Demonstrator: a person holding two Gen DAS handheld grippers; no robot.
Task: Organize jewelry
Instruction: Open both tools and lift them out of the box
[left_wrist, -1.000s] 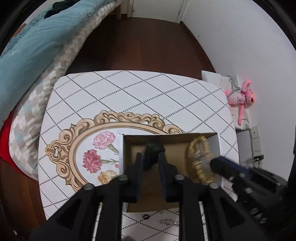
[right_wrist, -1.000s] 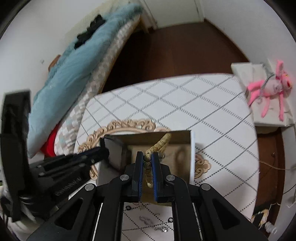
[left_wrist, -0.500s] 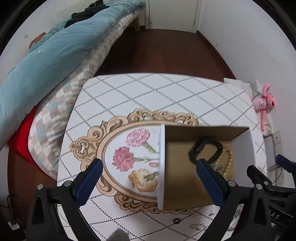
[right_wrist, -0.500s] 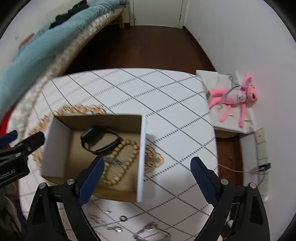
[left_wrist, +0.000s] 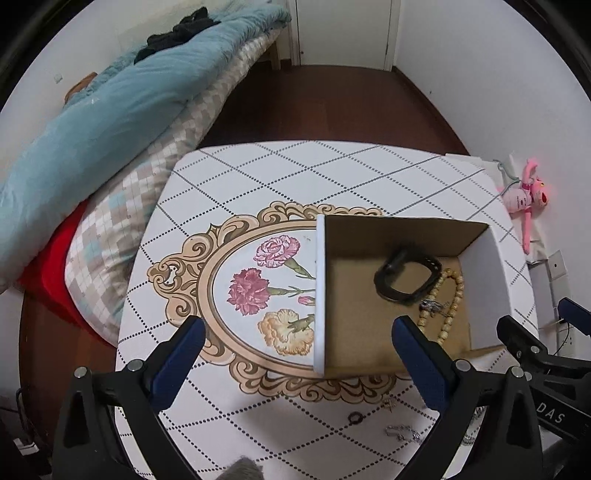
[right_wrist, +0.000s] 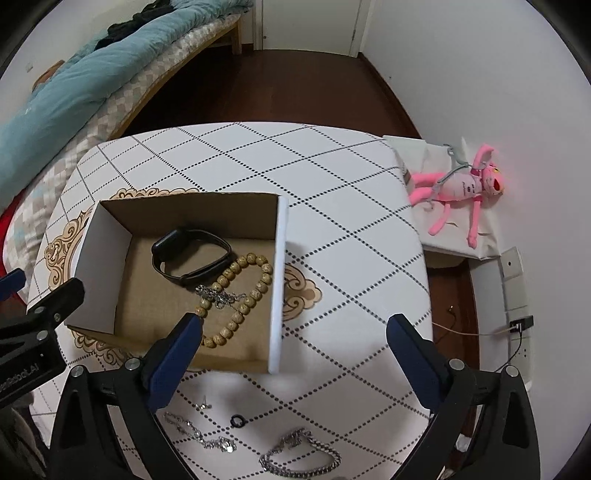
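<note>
The cardboard box (right_wrist: 280, 280) on the table (right_wrist: 332, 177) holds a black wristband (right_wrist: 192, 258), wooden bead bracelet (right_wrist: 251, 291) and silver chain (right_wrist: 218, 293). Left gripper (left_wrist: 295, 362) and right gripper (right_wrist: 295, 354) both gape empty.

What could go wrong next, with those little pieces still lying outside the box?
The small black ring and tiny stud look hard for a wide claw to pinch; they could skid away. The silver chain bracelet lies near the table's front edge and might get nudged off. The light cardboard box could shift if bumped.
</note>
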